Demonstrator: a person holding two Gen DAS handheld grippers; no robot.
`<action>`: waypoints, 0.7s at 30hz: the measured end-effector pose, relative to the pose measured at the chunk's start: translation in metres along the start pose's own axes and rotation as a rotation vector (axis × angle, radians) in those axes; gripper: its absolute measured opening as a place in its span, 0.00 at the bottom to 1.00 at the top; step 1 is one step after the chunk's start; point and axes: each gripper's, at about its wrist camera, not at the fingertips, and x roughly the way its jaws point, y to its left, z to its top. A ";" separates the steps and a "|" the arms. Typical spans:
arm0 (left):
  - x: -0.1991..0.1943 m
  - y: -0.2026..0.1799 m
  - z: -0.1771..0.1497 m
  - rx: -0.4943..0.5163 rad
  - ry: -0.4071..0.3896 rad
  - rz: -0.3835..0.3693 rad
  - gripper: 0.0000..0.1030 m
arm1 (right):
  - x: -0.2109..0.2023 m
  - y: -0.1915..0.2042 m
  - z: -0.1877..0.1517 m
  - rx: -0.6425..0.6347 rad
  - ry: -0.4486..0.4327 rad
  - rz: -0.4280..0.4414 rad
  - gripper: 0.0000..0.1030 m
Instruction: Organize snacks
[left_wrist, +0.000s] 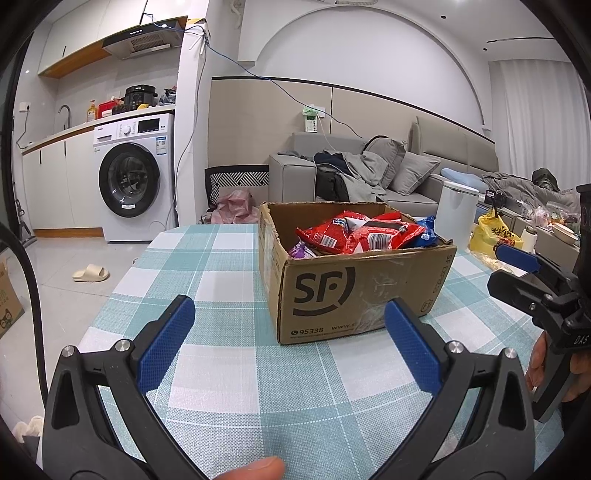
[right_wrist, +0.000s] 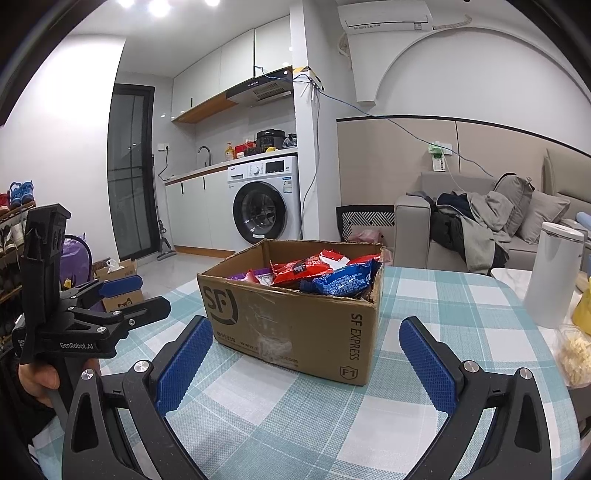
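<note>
An open SF cardboard box (left_wrist: 354, 288) stands on the teal checked tablecloth (left_wrist: 221, 369). It holds several snack packets: red ones (left_wrist: 354, 230), a blue one (left_wrist: 428, 230) and a purple one (left_wrist: 301, 251). The box also shows in the right wrist view (right_wrist: 295, 325) with red packets (right_wrist: 306, 267) and blue packets (right_wrist: 340, 282). My left gripper (left_wrist: 290, 332) is open and empty, just in front of the box. My right gripper (right_wrist: 306, 354) is open and empty, with the box's near corner between its fingers' line. Each gripper shows at the edge of the other's view (left_wrist: 517, 269) (right_wrist: 129, 291).
A white cylindrical bin (right_wrist: 554, 277) stands at the table's right. A yellow bag (left_wrist: 495, 230) and a clear container of pale snacks (right_wrist: 574, 354) lie to the right. A grey sofa (left_wrist: 406, 166) with clothes stands behind. A washing machine (left_wrist: 136, 177) is at the back left.
</note>
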 end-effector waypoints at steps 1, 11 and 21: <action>0.000 0.000 0.000 0.001 0.000 0.000 0.99 | 0.000 0.000 0.000 -0.002 -0.002 0.002 1.00; -0.001 -0.001 -0.001 0.010 -0.001 0.000 0.99 | 0.002 0.003 -0.001 -0.018 0.001 0.002 1.00; -0.001 -0.001 -0.001 0.010 0.001 -0.001 0.99 | 0.000 0.003 -0.001 -0.016 0.001 0.002 1.00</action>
